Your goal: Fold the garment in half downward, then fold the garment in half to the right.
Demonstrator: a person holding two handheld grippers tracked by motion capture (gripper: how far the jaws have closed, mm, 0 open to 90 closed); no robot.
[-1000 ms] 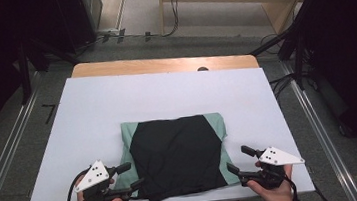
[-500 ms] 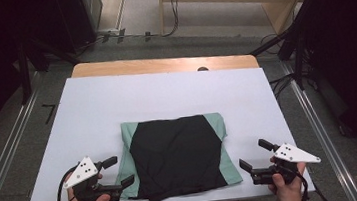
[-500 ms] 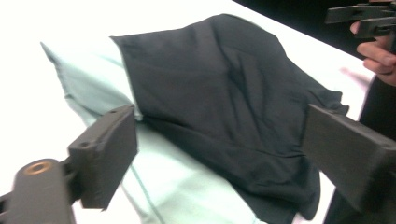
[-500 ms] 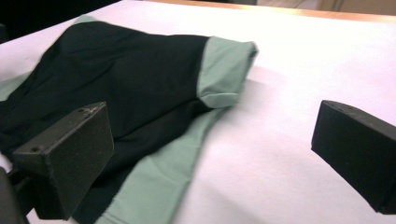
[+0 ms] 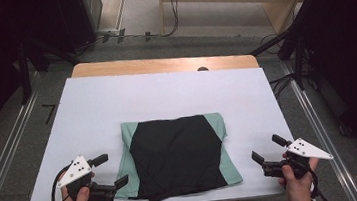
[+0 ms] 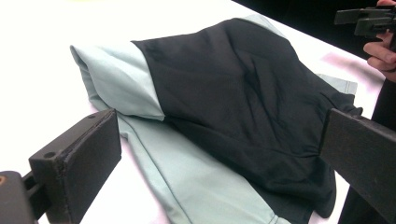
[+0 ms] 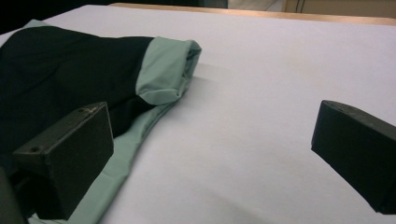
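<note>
With both grippers released, left gripper (image 5: 109, 172) beside folded garment (image 5: 177, 156) lying mid-bench (image 5: 92, 114), right gripper (image 5: 269, 154) well apart. Could snag near hem and undo fold if closing too low.

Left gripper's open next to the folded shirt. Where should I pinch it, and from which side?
Probably the folded shirt's pale green near-left corner, coming in low from its left, where the left gripper sits open. That edge lies flat and exposed on the white table.
</note>
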